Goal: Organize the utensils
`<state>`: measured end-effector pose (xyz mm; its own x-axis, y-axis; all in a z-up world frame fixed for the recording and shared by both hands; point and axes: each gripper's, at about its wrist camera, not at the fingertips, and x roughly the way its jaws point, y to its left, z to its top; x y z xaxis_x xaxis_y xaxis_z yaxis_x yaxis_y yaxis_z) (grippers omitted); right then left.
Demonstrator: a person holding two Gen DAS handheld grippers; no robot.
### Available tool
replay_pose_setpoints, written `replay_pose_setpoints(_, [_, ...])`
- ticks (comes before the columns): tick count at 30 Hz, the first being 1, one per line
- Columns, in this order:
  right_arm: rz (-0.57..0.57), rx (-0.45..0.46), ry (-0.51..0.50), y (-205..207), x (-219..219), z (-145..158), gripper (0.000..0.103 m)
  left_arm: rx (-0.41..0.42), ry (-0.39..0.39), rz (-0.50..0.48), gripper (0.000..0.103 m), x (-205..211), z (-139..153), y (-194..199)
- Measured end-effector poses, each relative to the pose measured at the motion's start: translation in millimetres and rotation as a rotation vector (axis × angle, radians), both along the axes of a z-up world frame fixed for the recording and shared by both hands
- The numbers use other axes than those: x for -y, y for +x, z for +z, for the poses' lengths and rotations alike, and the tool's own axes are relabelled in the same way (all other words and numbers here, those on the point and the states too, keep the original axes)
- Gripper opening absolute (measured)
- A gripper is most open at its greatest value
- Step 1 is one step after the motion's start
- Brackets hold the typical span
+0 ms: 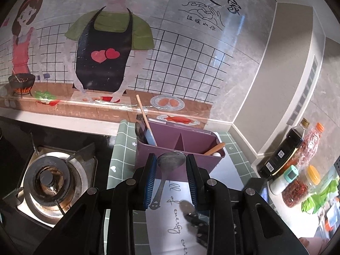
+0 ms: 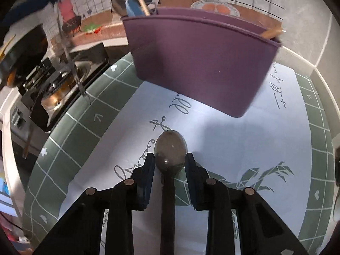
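A purple divided utensil holder [image 1: 191, 146] stands on a green checked mat; it also shows in the right wrist view [image 2: 201, 68]. It holds a wooden stick [image 1: 145, 119], dark and blue utensils [image 1: 148, 136] on the left and a wooden handle [image 1: 214, 148] on the right. My left gripper [image 1: 171, 161] has a metal spoon [image 1: 171, 159] between its open fingers, bowl up, just in front of the holder. My right gripper [image 2: 170, 159] is open around a dark-handled metal spoon [image 2: 171, 150] lying on the mat.
A gas burner [image 1: 48, 180] sits left of the mat [image 2: 70, 127]. Sauce bottles and spice jars [image 1: 293, 161] stand at the right by the wall. A dark utensil with a round end [image 1: 191, 212] lies on the mat's white centre.
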<state>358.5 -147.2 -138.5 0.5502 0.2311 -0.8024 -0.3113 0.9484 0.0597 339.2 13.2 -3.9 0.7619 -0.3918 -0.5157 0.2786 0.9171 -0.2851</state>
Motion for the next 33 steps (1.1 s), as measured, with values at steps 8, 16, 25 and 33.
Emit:
replay_pose_setpoints(8, [-0.054,0.113,0.103,-28,32,42,0.027,0.005,-0.016,-0.003,0.029,-1,4,-3])
replay_pose_setpoints(16, [-0.095,0.349,0.278,-42,57,146,0.004,0.134,-0.080,-0.051,0.029,9,74,15])
replay_pose_setpoints(25, [0.012,0.428,0.163,-1,54,212,0.005,0.234,-0.073,-0.027,0.029,7,116,33])
replay_pose_setpoints(33, [0.236,0.115,0.175,24,-4,97,0.011,0.188,-0.068,0.036,0.029,-20,95,20])
